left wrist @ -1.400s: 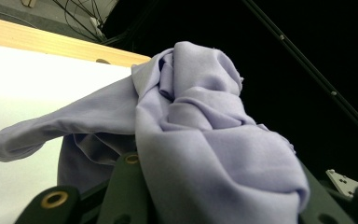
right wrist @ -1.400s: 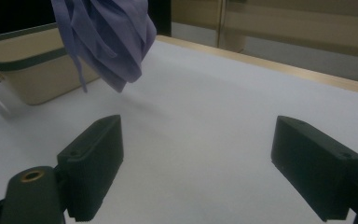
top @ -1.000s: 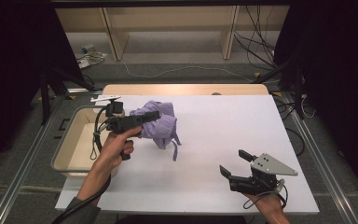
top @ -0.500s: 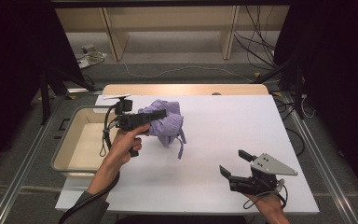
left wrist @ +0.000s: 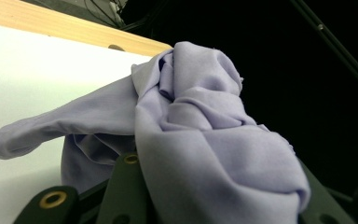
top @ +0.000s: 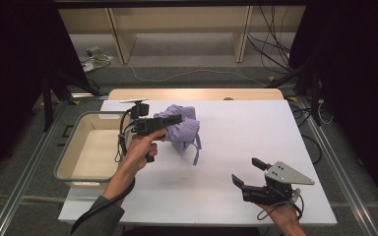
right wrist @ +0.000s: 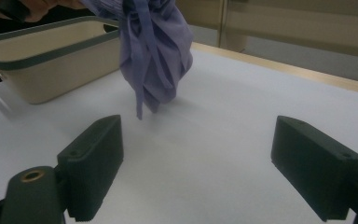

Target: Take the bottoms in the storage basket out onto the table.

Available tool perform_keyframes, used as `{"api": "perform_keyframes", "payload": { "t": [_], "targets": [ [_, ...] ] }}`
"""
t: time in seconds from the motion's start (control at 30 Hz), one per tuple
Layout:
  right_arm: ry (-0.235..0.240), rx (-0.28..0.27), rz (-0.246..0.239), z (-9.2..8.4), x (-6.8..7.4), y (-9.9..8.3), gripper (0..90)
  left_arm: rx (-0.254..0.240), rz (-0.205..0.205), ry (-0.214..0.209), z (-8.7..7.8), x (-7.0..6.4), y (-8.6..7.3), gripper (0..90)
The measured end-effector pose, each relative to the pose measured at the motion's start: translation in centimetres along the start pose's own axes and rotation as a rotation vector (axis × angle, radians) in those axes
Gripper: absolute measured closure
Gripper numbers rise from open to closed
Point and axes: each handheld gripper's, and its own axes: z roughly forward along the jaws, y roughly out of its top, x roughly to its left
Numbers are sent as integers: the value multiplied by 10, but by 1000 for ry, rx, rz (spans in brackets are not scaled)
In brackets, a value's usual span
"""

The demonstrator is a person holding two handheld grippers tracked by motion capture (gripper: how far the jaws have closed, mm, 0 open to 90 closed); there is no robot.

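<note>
A bunched lavender cloth (top: 183,129) hangs over the white table (top: 246,123), a little right of the tub. My left gripper (top: 175,119) points right at table-left and is shut on the cloth's upper part. In the left gripper view the cloth (left wrist: 205,140) drapes over the gripper (left wrist: 219,186) and hides most of both jaws. A narrow strip of cloth (right wrist: 154,51) dangles down close to the table surface. My right gripper (top: 247,171) rests near the front right of the table, open, and in its own view the gripper (right wrist: 219,158) has nothing between its jaws.
A beige tub with a grey rim (top: 68,150) stands at the table's left edge, also seen as the tub (right wrist: 51,56) in the right gripper view. A wooden strip (top: 197,93) borders the table's far edge. Cables lie on the floor beyond.
My left gripper has carried the cloth to the right, away from the tub, and slightly lower. The right gripper has stayed where it was.
</note>
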Motion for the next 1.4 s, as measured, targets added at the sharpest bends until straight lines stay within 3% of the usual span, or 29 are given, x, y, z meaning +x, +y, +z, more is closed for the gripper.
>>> {"api": "perform_keyframes", "payload": {
  "t": [0.57, 1.4],
  "targets": [
    [5, 2, -1, 0, 0, 0, 178, 34, -5, 38, 22, 5, -7, 641],
    [5, 1, 3, 0, 0, 0, 178, 76, -15, 55, 52, 7, -18, 637]
  ]
}}
